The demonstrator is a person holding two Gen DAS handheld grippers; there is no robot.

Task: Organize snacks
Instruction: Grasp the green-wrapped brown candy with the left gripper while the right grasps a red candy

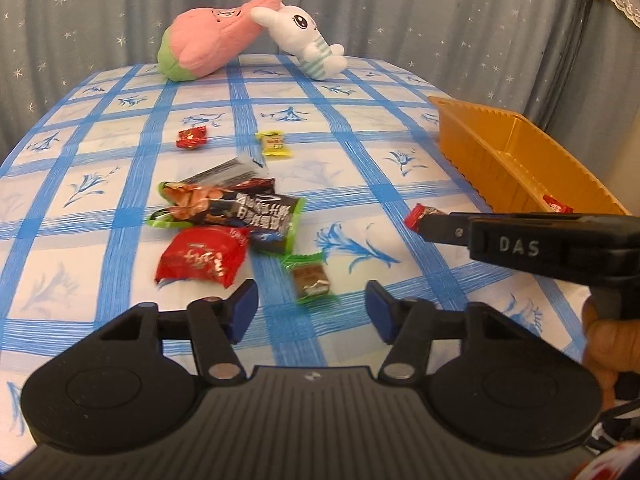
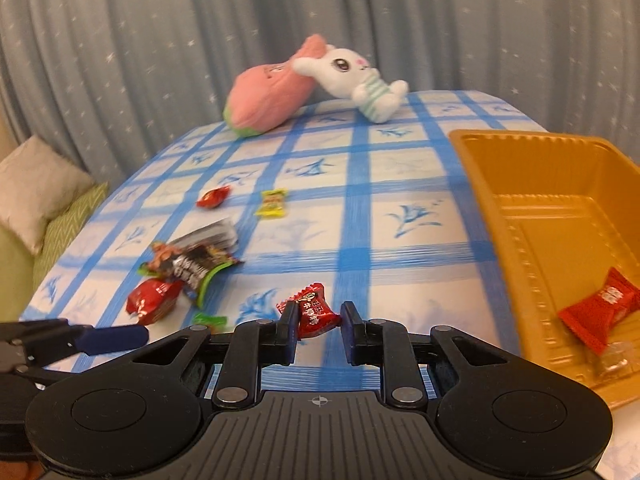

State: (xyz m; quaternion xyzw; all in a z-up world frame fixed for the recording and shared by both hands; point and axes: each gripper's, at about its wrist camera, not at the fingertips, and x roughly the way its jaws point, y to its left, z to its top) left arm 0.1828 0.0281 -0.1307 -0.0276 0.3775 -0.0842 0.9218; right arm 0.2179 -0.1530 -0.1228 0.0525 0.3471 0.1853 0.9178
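- One red candy (image 2: pixel 316 312) sits between the right gripper (image 2: pixel 318 330) fingers, touching the left pad, with a gap at the right pad; whether it is truly pinched I cannot tell. In the left wrist view the same candy (image 1: pixel 420 216) pokes out of that gripper's tip.
- Left gripper (image 1: pixel 312 308) is released, jaws wide, hovering over the tablecloth (image 1: pixel 360 152).
- Just ahead of it, at 12 o'clock, lies a green-edged brown snack (image 1: pixel 310 280).
- At 11 o'clock lie a large red packet (image 1: pixel 200 260) and a heap of dark wrappers (image 1: pixel 240 208).
- Farther off lie a small red sweet (image 1: pixel 192 138) and a yellow sweet (image 1: pixel 274 144).
- At 2 o'clock stands the orange tray (image 2: pixel 480 152), holding another red candy (image 2: pixel 600 312).
- Two plush toys, pink (image 1: pixel 216 36) and white rabbit (image 1: pixel 308 36), rest at the far edge.
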